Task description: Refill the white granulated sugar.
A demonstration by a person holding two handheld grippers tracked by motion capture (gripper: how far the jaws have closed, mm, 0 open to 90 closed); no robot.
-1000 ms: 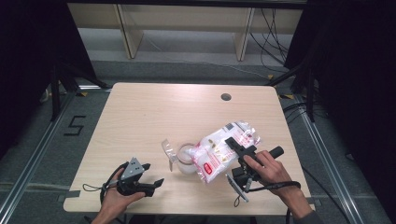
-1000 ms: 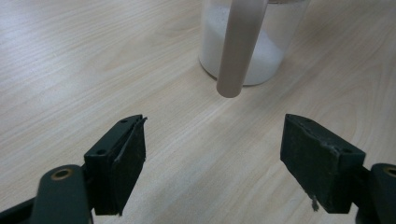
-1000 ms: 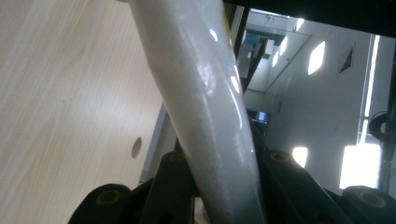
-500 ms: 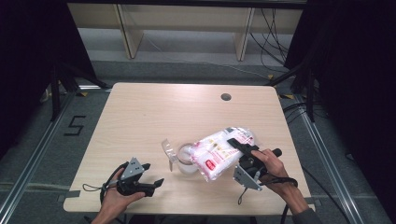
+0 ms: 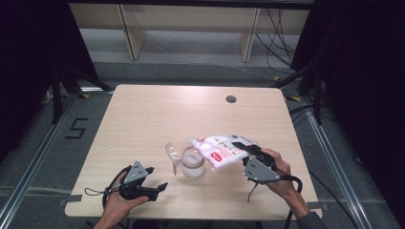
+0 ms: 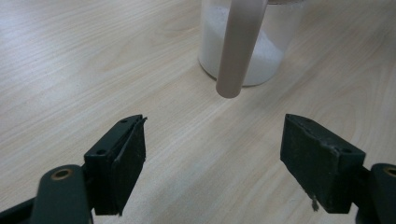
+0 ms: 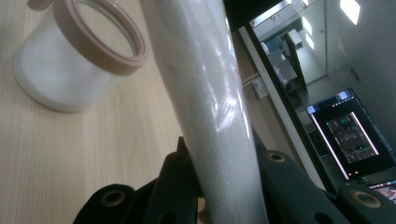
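Right gripper [image 5: 244, 149] is clamped on the bag [image 5: 220, 149], tipped over the jar [image 5: 192, 163]. Left gripper [image 5: 152, 178] sits wide open at 7 o'clock near the table [image 5: 143, 114] edge; open wood toward 12.

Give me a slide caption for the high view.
Right claw tilts a white bag over an open jar; left claw waits open nearby.

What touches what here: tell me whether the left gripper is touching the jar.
Apart. The left gripper view shows its open jaws short of the jar, bare table between; the high view shows the left gripper off to the side.
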